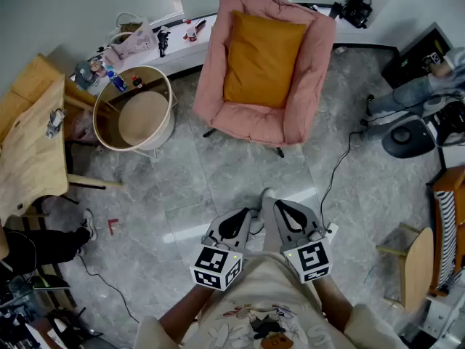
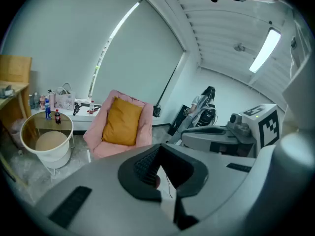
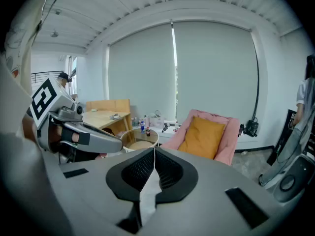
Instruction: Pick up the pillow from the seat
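Observation:
An orange pillow (image 1: 261, 58) leans upright against the back of a pink padded chair (image 1: 305, 107) at the top middle of the head view. The same pillow (image 2: 121, 122) shows on the chair (image 2: 145, 129) in the left gripper view, and again as the pillow (image 3: 203, 136) on the chair (image 3: 231, 146) in the right gripper view. My left gripper (image 1: 245, 215) and right gripper (image 1: 276, 203) are held side by side close to my body, well short of the chair. Both are shut with nothing between their jaws.
A round white side table (image 1: 138, 115) with bottles stands left of the chair. A wooden table (image 1: 29, 144) is at the far left. A low white shelf (image 1: 156, 46) runs behind. A cable (image 1: 330, 177) trails on the tiled floor. A person sits at the right (image 1: 429, 86).

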Tool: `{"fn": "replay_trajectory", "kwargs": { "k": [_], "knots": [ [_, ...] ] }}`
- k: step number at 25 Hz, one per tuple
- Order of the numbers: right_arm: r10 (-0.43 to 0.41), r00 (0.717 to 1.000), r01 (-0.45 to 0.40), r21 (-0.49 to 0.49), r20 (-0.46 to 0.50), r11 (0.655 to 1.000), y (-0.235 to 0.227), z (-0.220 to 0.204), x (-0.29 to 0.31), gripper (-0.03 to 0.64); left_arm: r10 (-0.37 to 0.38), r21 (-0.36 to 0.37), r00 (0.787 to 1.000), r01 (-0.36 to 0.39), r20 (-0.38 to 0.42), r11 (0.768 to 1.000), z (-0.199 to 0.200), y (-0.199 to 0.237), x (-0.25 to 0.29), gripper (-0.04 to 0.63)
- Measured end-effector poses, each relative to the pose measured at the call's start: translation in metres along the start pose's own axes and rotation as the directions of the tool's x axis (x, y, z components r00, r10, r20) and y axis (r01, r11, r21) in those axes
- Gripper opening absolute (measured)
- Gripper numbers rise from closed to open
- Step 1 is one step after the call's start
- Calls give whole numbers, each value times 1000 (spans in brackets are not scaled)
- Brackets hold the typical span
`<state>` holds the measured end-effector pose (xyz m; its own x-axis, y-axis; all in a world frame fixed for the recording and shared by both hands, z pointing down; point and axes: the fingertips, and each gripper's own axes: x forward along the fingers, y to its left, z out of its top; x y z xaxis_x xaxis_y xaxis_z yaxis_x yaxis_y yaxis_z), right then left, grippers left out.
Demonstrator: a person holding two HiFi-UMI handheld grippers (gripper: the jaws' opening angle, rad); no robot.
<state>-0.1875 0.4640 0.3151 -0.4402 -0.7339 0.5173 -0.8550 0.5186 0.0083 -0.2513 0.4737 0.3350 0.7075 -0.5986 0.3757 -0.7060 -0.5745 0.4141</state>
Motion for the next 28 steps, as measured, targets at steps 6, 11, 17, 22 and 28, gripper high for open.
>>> {"fn": "replay_trajectory", "kwargs": {
  "k": [6, 11, 17, 22, 28],
  "knots": [
    [-14, 1000, 14, -12, 27, 1000, 34, -2, -21, 27, 42, -37, 999, -42, 10, 998, -16, 6, -43, 6],
    [-20, 999, 20, 7, 28, 1000, 16, -13, -36, 28, 33, -15, 999, -33, -9, 999, -15, -12, -33, 6],
    [-22, 996, 15, 84, 83, 996, -68, -33, -71, 28, 4, 68, 1000, -3, -28, 998, -5, -86, 42, 6],
    [-33, 996, 19, 155, 89, 988, -146, -58, -98, 28, 26, 157, 998, -15, -63, 987, -2, -146, 110, 6],
    [52, 995, -62, 112, 90, 992, -235, -54, -79, 28, 104, 20, 990, -102, -99, 995, 17, -146, 198, 6]
  ]
}}
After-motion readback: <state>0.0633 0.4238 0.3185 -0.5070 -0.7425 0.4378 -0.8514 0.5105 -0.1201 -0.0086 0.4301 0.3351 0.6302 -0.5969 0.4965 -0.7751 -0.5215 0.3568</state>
